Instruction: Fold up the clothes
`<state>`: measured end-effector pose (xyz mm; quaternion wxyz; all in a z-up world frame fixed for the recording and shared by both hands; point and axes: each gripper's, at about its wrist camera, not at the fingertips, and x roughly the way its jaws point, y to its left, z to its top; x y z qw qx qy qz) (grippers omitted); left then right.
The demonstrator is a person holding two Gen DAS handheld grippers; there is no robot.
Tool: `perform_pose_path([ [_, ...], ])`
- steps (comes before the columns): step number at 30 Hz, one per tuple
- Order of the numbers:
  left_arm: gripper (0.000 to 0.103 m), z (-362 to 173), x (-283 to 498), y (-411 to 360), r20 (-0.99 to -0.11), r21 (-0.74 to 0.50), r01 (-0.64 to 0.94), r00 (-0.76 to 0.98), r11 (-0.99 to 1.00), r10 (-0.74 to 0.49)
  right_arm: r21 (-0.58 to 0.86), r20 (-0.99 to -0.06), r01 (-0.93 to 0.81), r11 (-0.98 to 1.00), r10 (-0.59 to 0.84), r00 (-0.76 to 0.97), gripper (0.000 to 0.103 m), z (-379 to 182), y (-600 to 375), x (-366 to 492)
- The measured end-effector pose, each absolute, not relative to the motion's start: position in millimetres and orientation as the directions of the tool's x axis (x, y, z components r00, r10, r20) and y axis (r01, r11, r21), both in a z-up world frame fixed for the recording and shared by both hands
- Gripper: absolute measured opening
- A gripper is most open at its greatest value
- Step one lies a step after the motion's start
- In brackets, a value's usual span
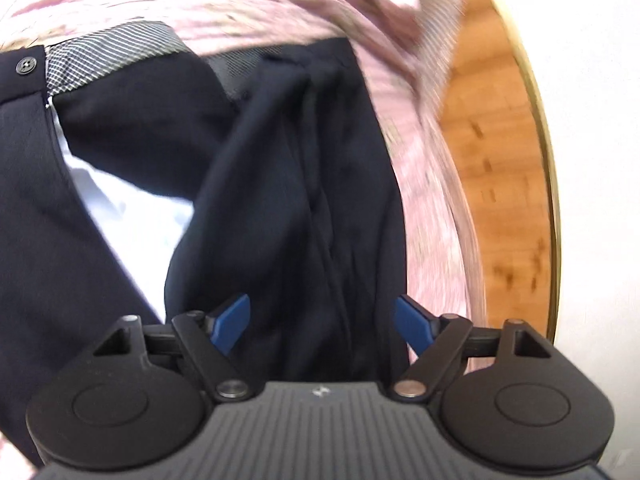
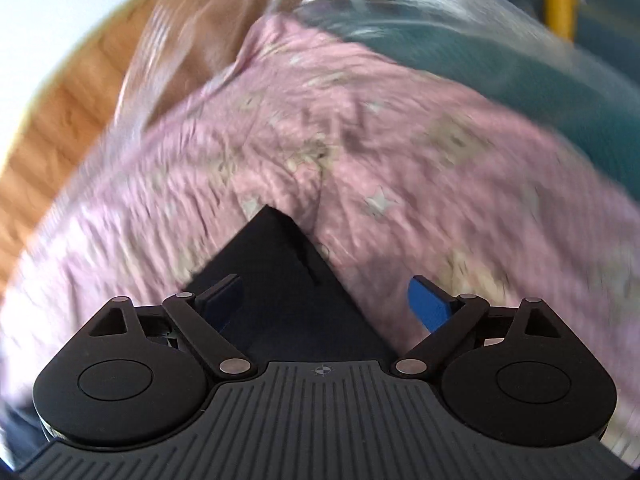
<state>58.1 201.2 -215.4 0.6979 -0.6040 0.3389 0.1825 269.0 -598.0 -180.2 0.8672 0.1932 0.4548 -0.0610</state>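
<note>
Dark navy trousers (image 1: 280,184) lie rumpled on a pink patterned bedsheet (image 1: 248,4). Their waistband is folded open, showing a button (image 1: 25,66), grey checked lining (image 1: 108,54) and white pocket lining (image 1: 132,216). My left gripper (image 1: 322,312) hovers open over a bunched fold of the trousers, one blue pad (image 1: 232,322) on each side of it. In the right wrist view a pointed corner of the navy trousers (image 2: 280,272) lies between the fingers of my right gripper (image 2: 326,292), which is open. Both views are motion-blurred.
The pink sheet (image 2: 360,152) with pale stars covers the bed. Teal fabric (image 2: 540,72) lies at the upper right, with a yellow object (image 2: 560,4) beyond it. Wooden floor (image 1: 500,140) shows past the bed's edge, and wooden floor (image 2: 72,112) also appears at the left.
</note>
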Motion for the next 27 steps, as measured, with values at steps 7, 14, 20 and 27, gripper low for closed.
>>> perform_pose_path([
  [7, 0.086, -241, 97, 223, -0.74, -0.673, -0.717, 0.646, 0.182, -0.189, 0.198, -0.85, 0.017, 0.98, 0.163, 0.5, 0.005, -183, -572, 275],
  [14, 0.001, -256, 128, 225, -0.789, -0.614, -0.723, 0.552, 0.317, -0.268, 0.141, -0.872, 0.013, 0.99, 0.118, 0.475, 0.001, -181, -592, 232],
  [20, 0.0, -238, 61, 229, -0.701, -0.713, -0.64, 0.652, 0.285, -0.288, 0.125, -0.869, 0.076, 0.989, 0.072, 0.489, 0.011, -175, -615, 189],
  [27, 0.011, -238, 12, 247, -0.703, -0.71, -0.668, 0.664, 0.222, -0.253, -0.242, -0.743, -0.441, 0.864, 0.127, 0.657, 0.082, -142, -558, 194],
])
